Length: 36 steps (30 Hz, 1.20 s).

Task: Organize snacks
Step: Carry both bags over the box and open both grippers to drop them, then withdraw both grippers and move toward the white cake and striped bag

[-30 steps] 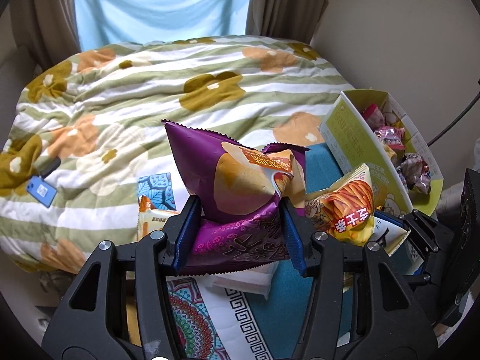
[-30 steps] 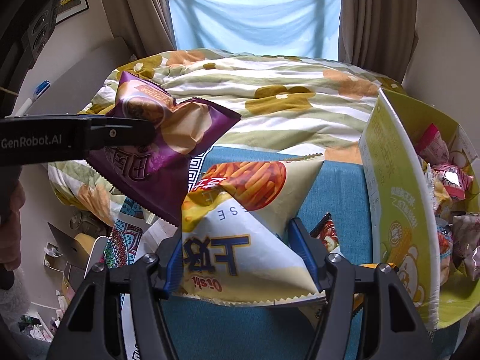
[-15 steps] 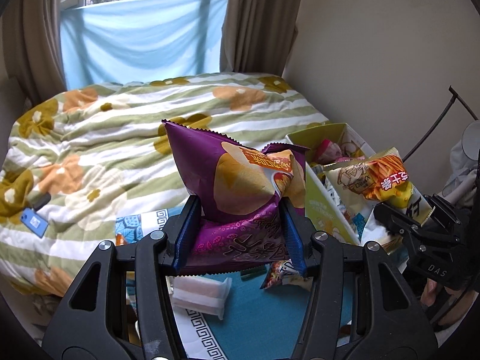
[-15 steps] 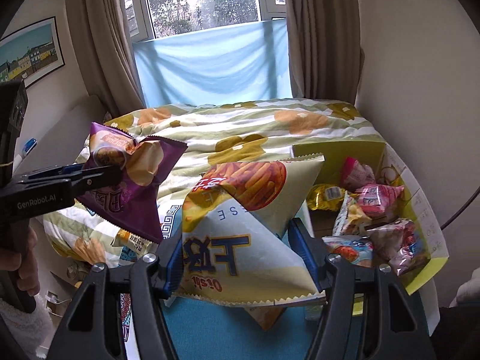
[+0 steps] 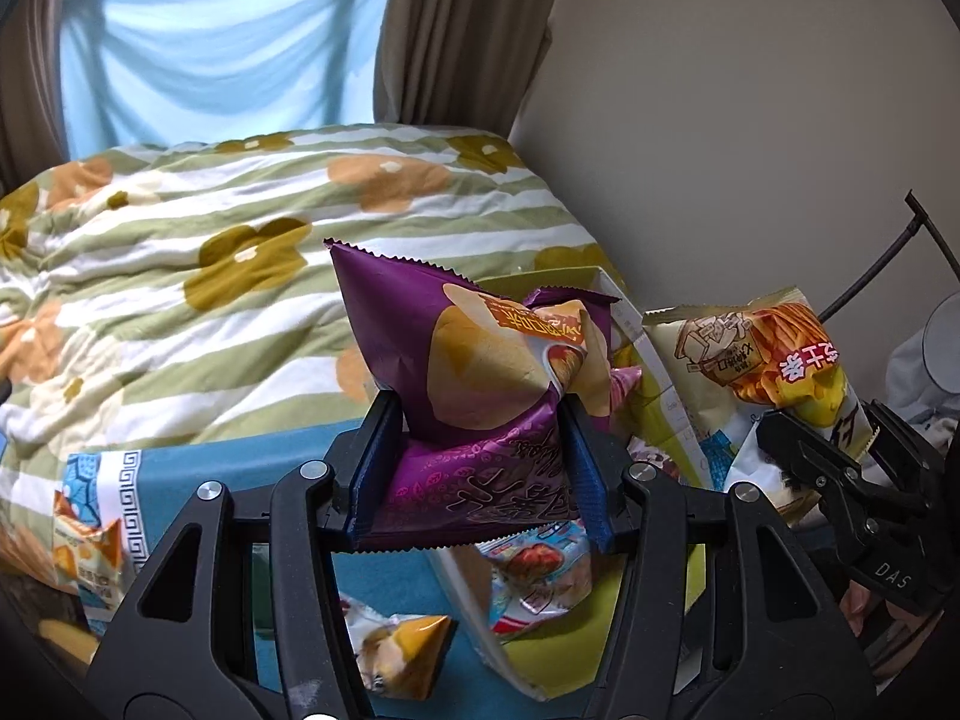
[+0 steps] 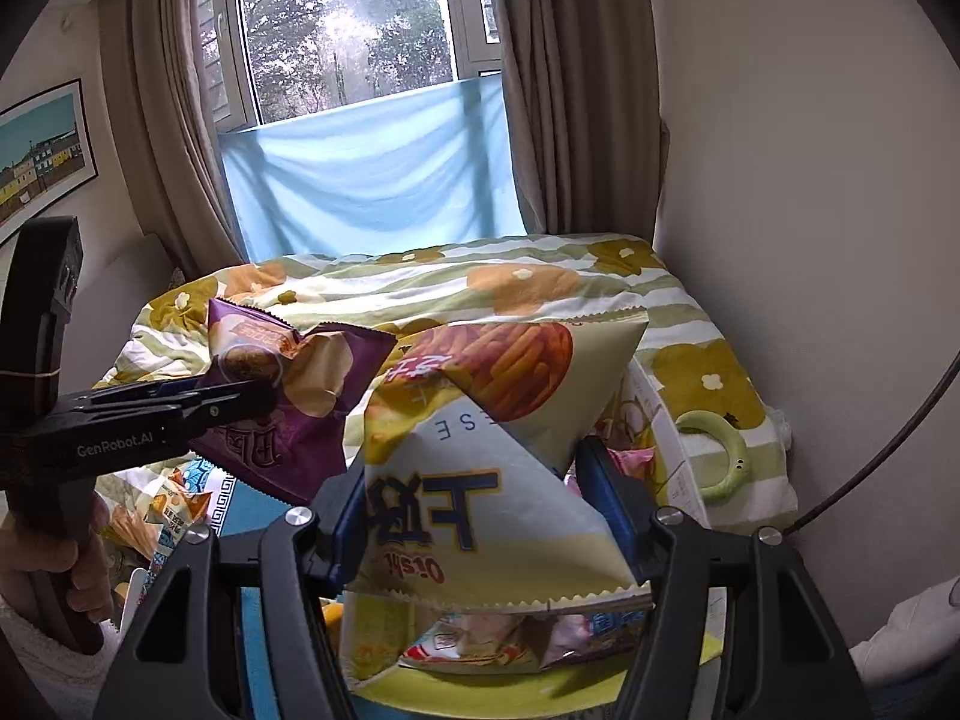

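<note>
Upright, purple chip bag (image 5: 480, 396) clamped in left jaws, cheese-stick bag (image 6: 498, 456) in right jaws.

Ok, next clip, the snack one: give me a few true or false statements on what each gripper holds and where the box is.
1. The left gripper is clamped on a purple chip bag. True.
2. The right gripper is open with nothing in it. False: it grips a pale cheese-stick bag.
3. The yellow-green box already holds snack packets. True.
4. Both bags lie on the floral quilt. False: both are held up in the air.
</note>
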Tool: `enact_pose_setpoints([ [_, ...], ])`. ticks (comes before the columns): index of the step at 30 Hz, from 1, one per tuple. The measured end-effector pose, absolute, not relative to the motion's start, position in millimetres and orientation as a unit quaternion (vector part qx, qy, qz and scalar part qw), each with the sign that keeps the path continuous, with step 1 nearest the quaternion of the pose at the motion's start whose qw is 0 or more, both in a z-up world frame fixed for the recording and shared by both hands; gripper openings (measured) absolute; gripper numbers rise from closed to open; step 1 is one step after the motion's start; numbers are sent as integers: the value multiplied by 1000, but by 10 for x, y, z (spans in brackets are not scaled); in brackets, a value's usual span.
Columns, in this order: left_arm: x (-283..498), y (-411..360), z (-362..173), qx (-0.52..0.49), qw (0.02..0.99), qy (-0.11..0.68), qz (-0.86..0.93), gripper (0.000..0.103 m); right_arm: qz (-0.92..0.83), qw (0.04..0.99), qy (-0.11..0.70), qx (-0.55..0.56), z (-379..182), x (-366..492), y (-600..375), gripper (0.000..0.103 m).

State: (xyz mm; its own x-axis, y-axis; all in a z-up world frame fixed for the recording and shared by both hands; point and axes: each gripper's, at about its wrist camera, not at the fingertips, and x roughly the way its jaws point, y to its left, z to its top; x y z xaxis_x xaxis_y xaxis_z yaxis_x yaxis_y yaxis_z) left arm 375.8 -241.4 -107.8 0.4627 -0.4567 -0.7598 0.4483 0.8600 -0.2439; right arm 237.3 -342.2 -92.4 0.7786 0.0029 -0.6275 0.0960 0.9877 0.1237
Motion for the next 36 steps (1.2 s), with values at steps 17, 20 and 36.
enact_pose_setpoints([
  [17,3683,-2812,-1395,-4,873,457,-170,98,27,918,385,87,-1330,2677,-4392,60],
  [20,3511,-2656,-1344,-5,882,447,-148,98,42,916,389,86,-1394,2703,-4387,60],
  [36,2889,-2025,-1399,-31,886,456,-78,98,55,923,368,95,-1501,2875,-4377,99],
])
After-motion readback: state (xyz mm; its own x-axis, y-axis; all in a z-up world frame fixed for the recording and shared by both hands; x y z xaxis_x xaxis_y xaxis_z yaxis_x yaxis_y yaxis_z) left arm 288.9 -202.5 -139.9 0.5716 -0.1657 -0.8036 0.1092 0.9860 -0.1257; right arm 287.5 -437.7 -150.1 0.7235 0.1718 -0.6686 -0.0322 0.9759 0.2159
